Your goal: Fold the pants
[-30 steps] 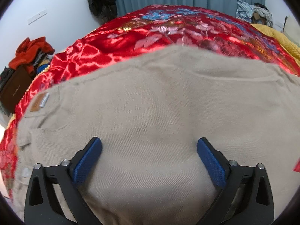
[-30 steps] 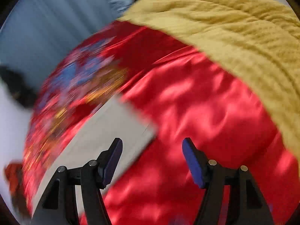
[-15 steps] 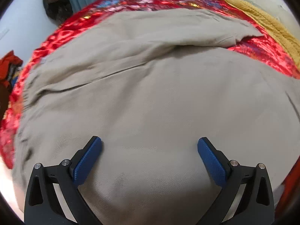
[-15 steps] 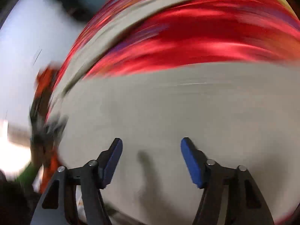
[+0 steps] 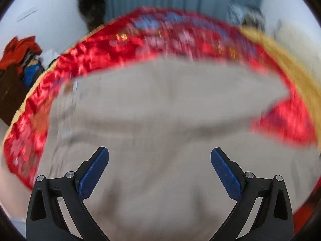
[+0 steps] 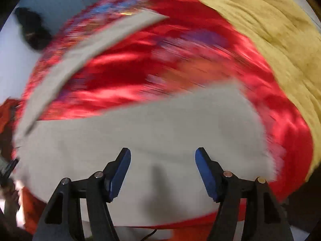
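- Left wrist view: our left gripper (image 5: 159, 167) has pulled back; fingers wide, empty, over the pants (image 5: 160, 108).
- Our right gripper (image 6: 163, 169) fingers are opening, holding nothing.
- We think one fold is done.

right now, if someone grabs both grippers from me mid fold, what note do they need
Left gripper: jaws wide open, nothing between them, above the beige cotton pants.
Right gripper: jaws opening, nothing gripped, over the same cloth.
Pants lie spread on the shiny red satin bedspread; one leg stretches away in the right wrist view, apart from the near section. A mustard yellow blanket lies beyond.
Done: hard to say, both views are blurred.
Left: probably gather the leg, fold, flatten.
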